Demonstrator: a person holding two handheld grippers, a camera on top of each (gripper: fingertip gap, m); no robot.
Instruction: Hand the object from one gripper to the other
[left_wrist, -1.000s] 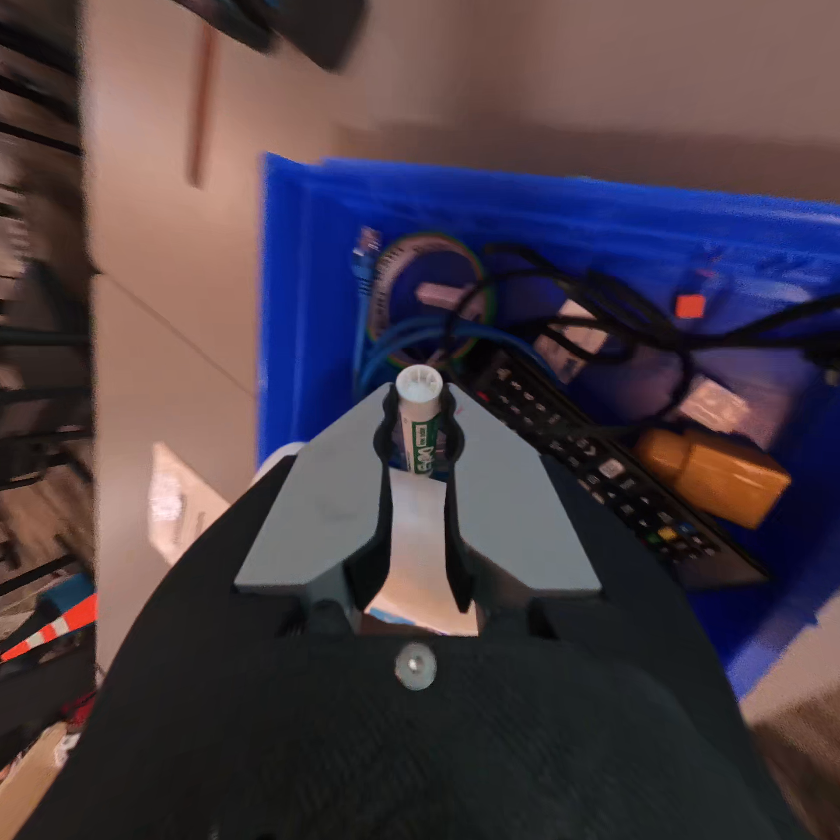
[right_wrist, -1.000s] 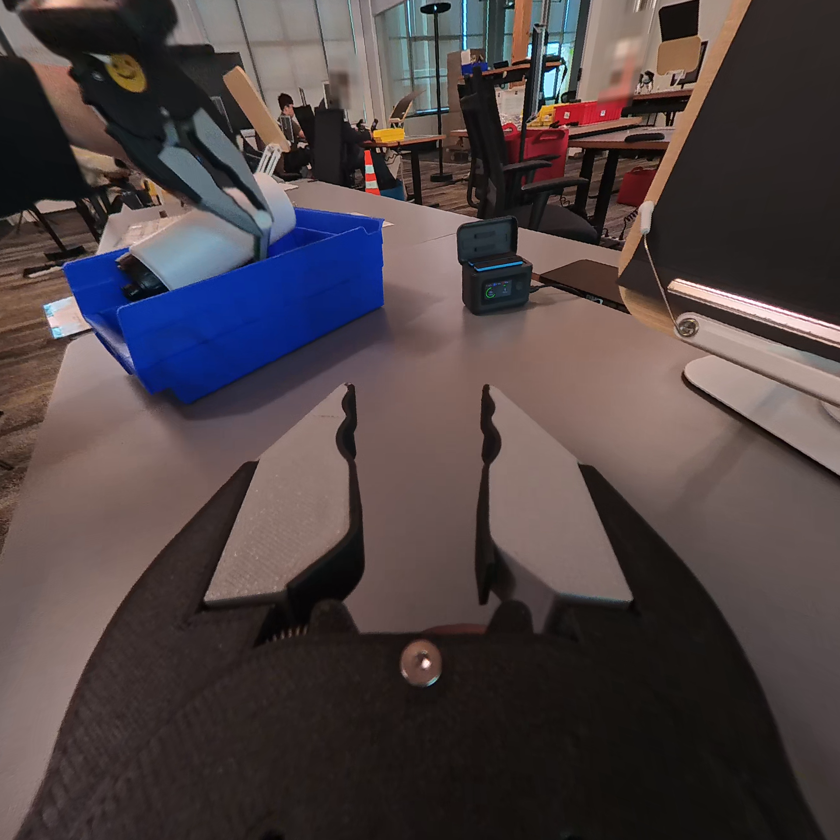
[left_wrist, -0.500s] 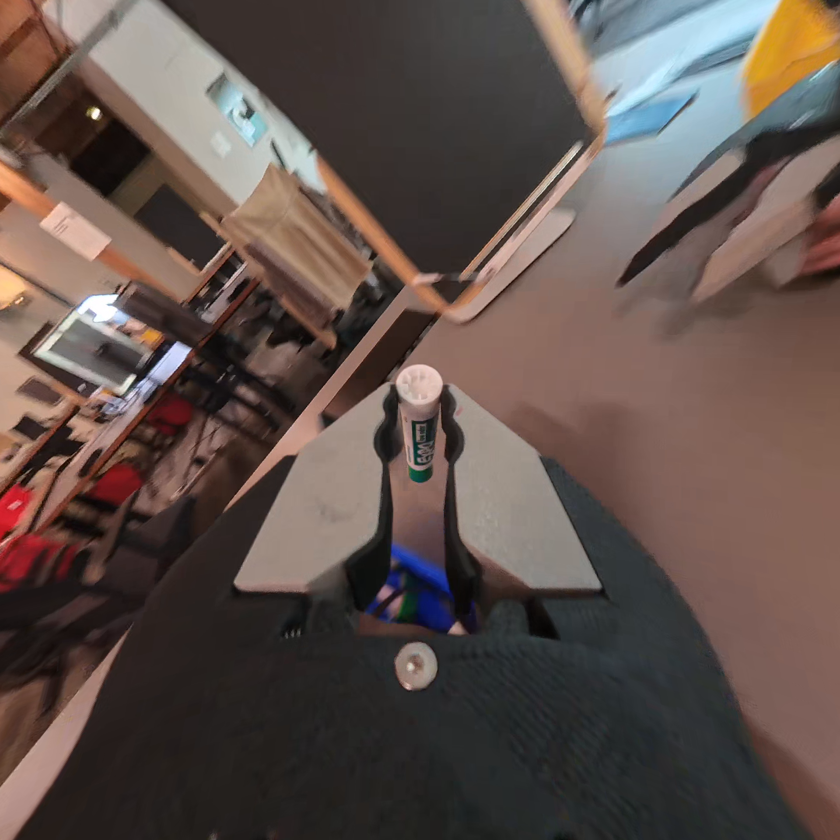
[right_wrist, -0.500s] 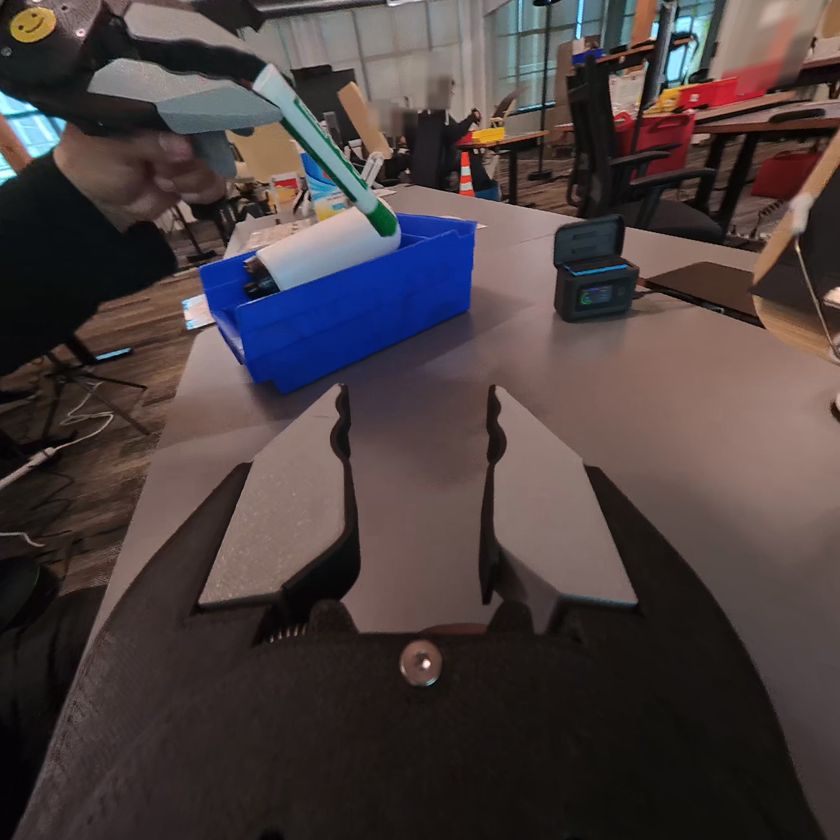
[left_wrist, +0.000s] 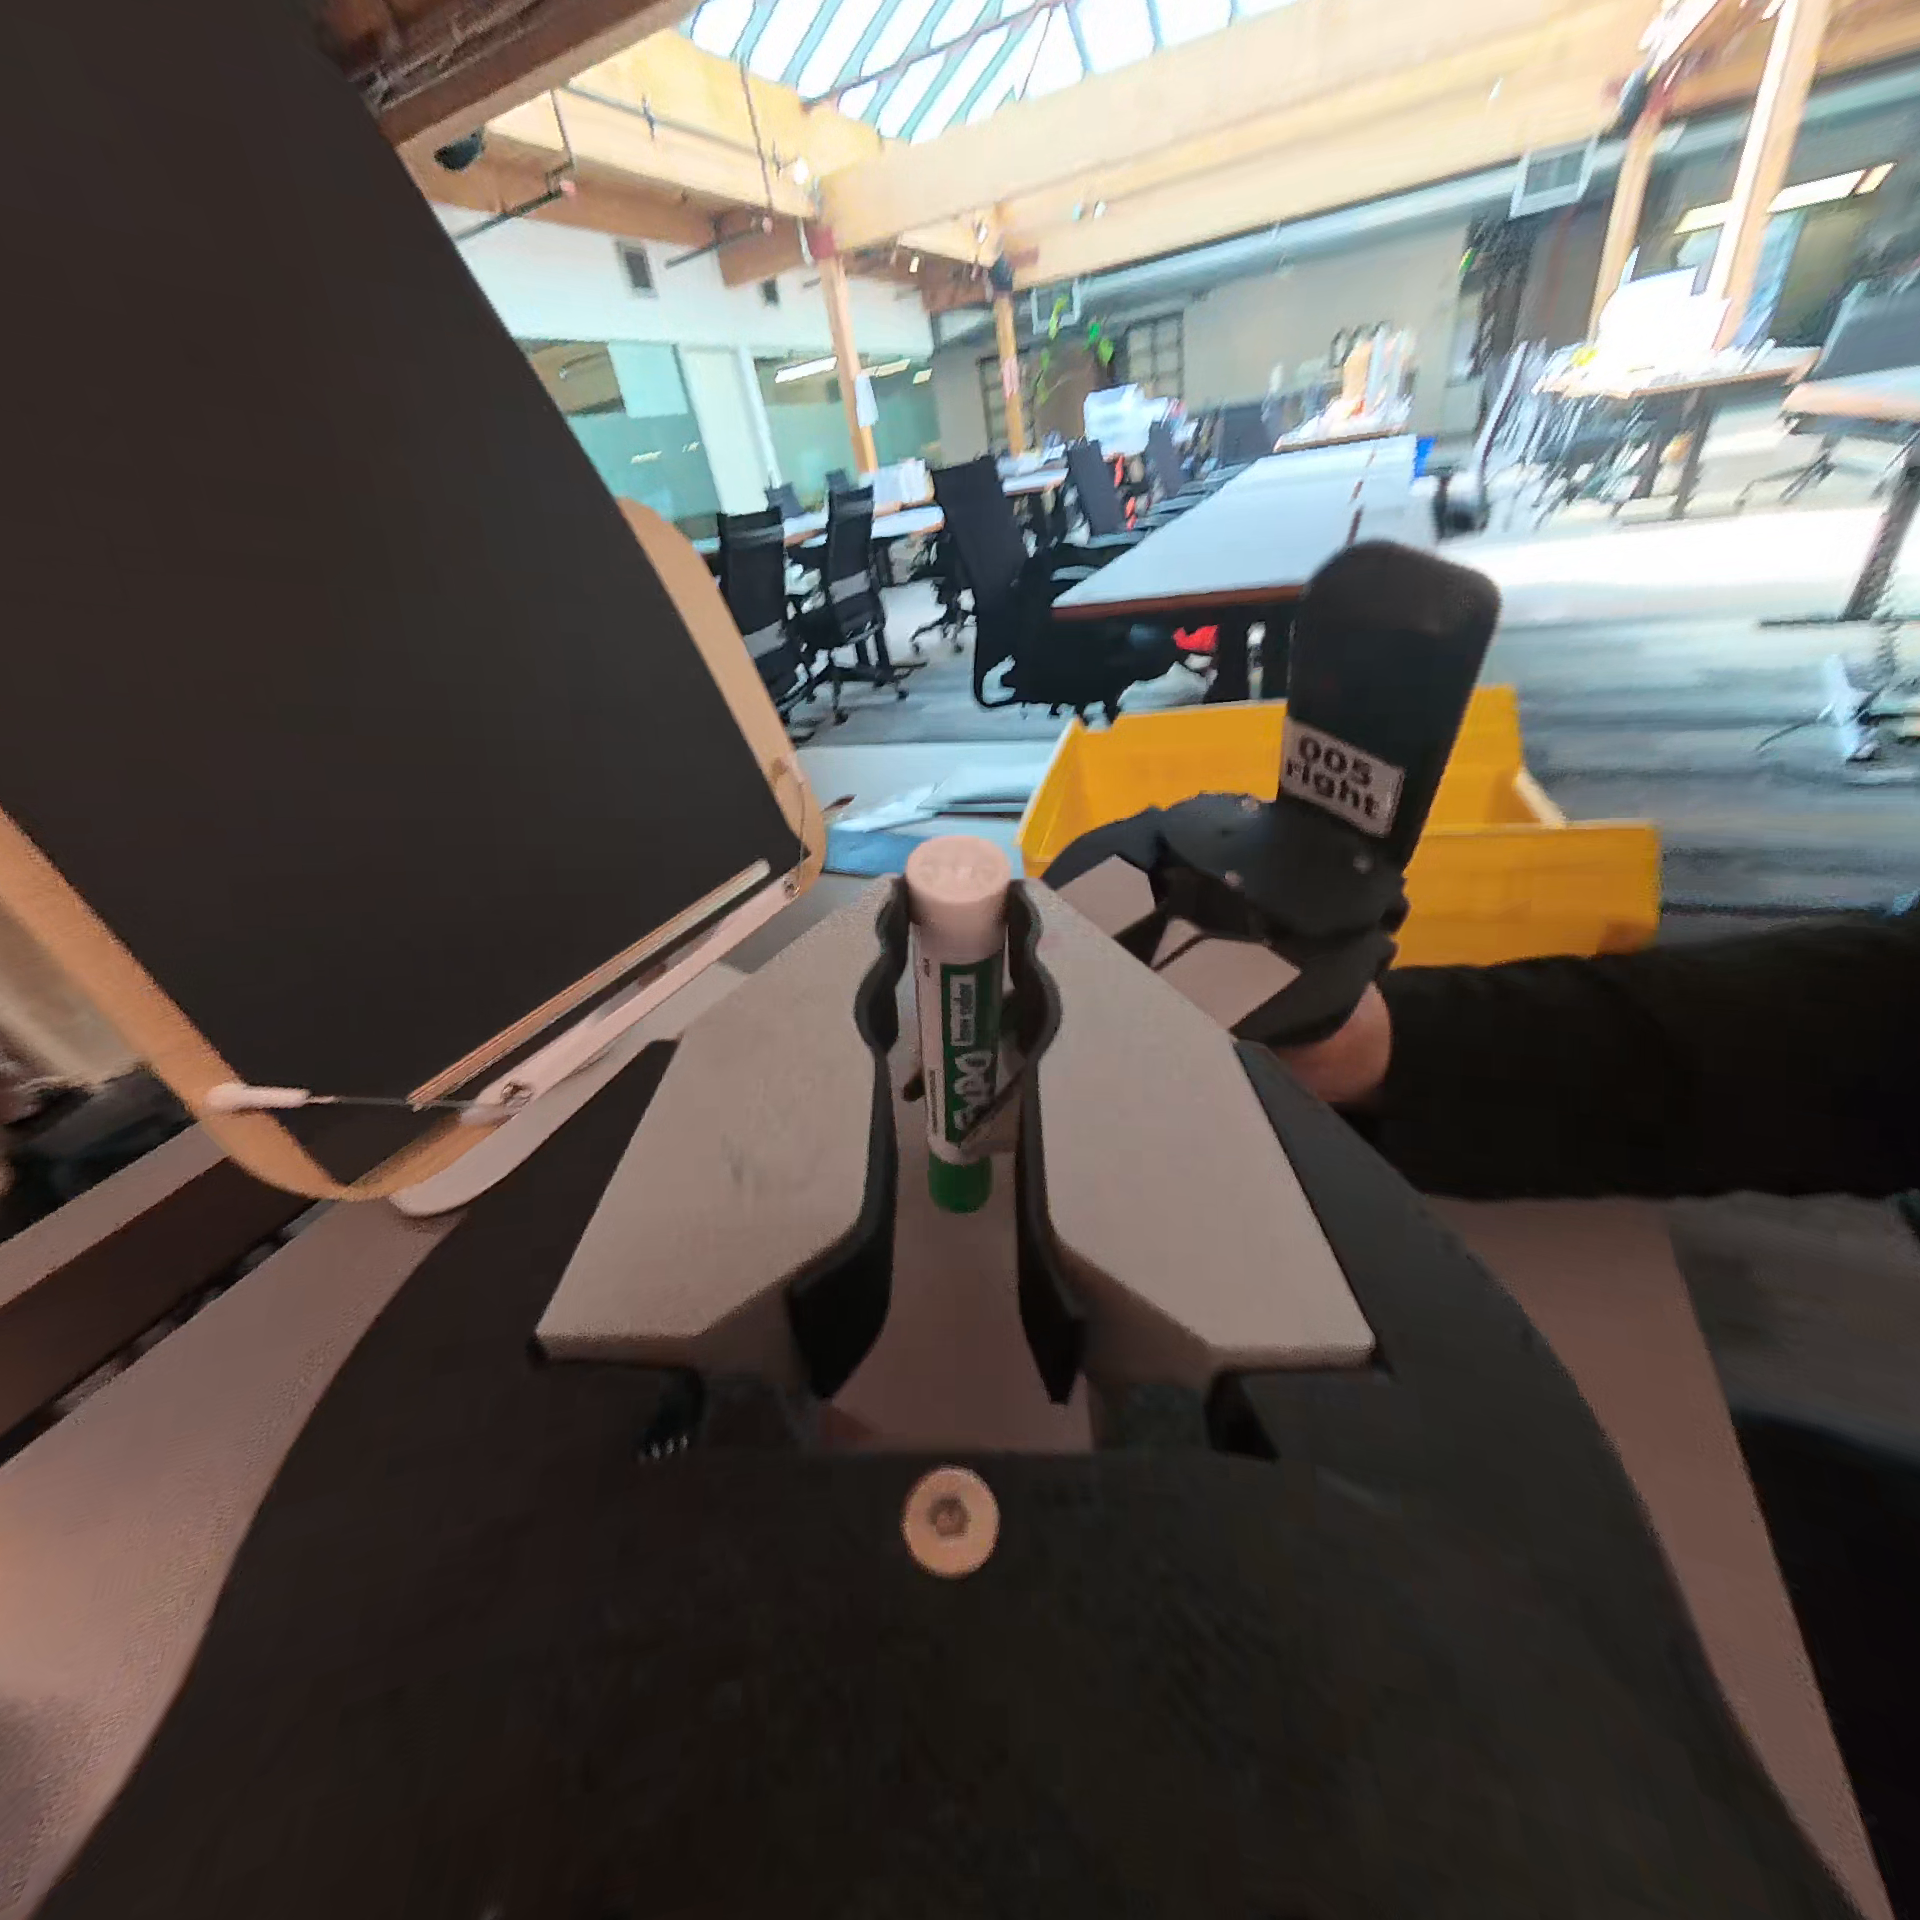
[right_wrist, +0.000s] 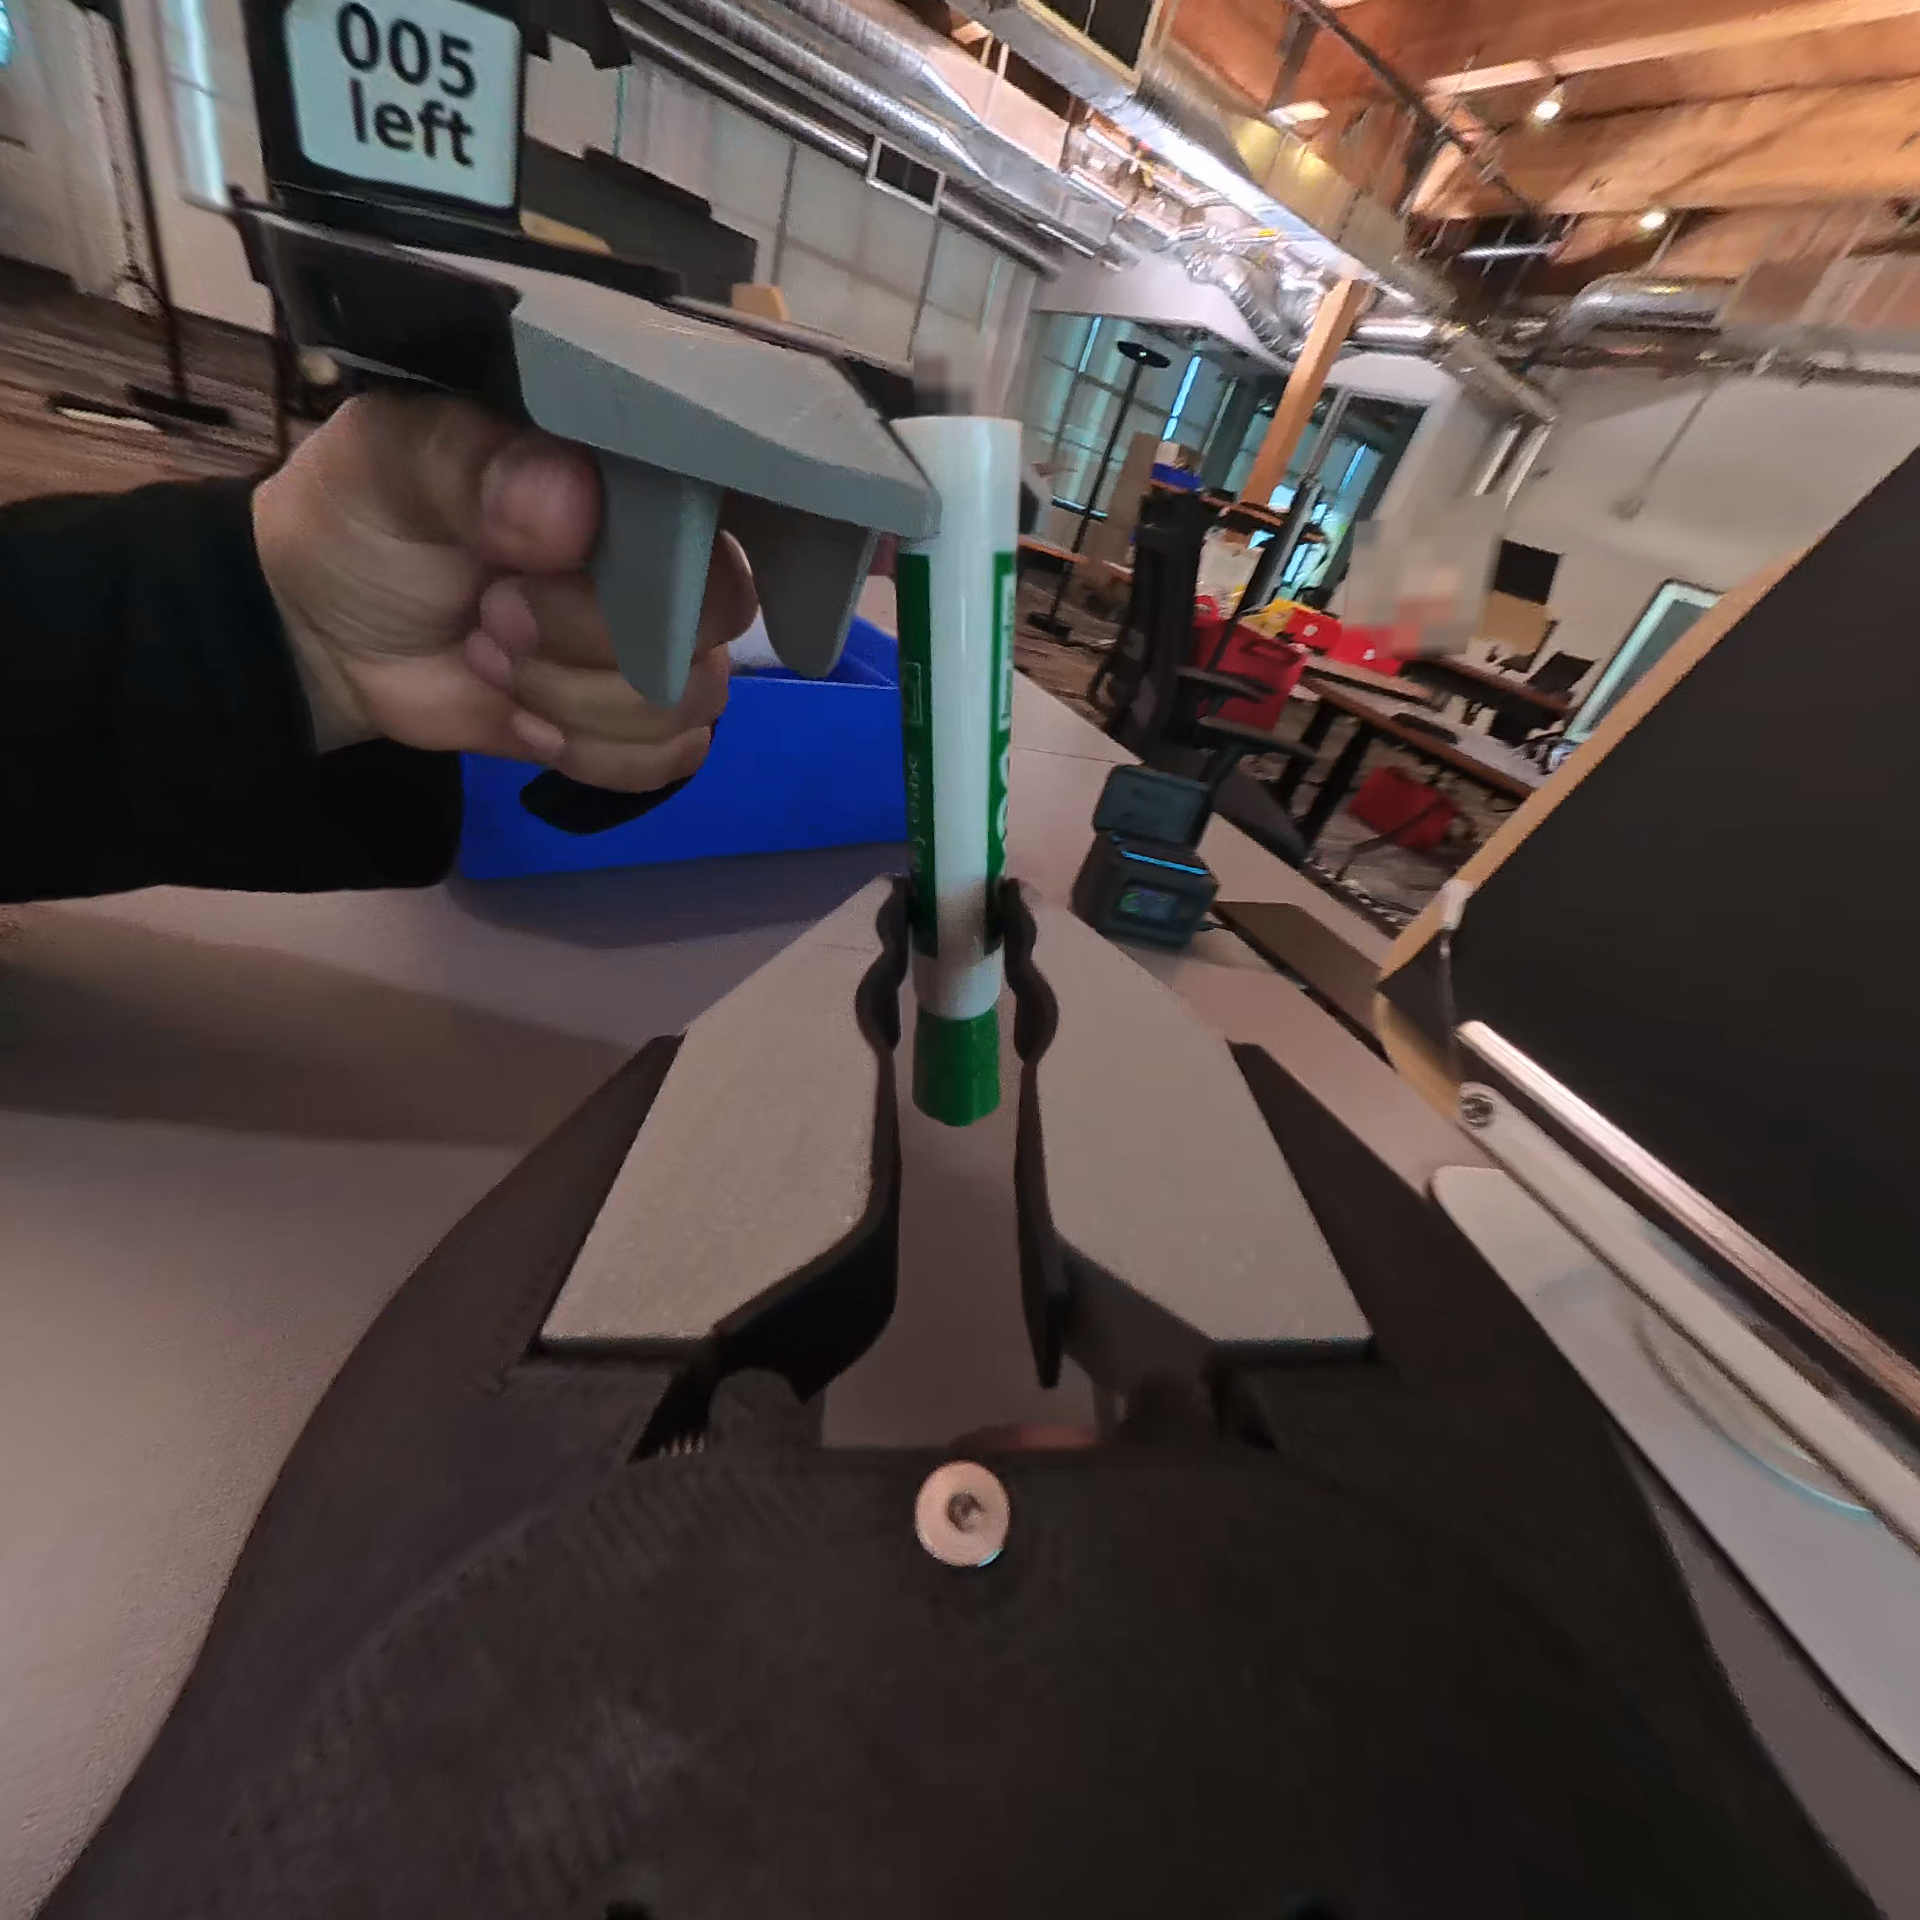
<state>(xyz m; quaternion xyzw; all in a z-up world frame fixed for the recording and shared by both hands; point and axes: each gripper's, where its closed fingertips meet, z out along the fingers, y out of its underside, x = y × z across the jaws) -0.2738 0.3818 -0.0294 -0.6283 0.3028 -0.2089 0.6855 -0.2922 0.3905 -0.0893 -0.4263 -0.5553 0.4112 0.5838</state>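
A white marker with a green cap and green label (right_wrist: 954, 727) stands upright above the grey table (right_wrist: 260, 1039). My left gripper (right_wrist: 916, 497) is shut on its upper end, held from the left by a hand. My right gripper (right_wrist: 956, 925) is shut on the lower white part, just above the green cap. In the left wrist view the marker (left_wrist: 956, 925) sits between the left gripper's (left_wrist: 956, 987) closed fingers, white end up. The right gripper's black body (left_wrist: 1340, 748) shows behind, with its fingertips hidden.
A blue bin (right_wrist: 748, 790) stands behind the left hand. A small black charging case (right_wrist: 1143, 883) sits mid-table. A dark monitor (right_wrist: 1714, 883) on a white base (right_wrist: 1662, 1403) fills the right side. A yellow bin (left_wrist: 1517, 894) stands beyond the right gripper.
The left gripper lifted the marker out of the blue bin and swung it over to the right gripper. The right gripper's jaws went from open to closed on the marker's lower end.
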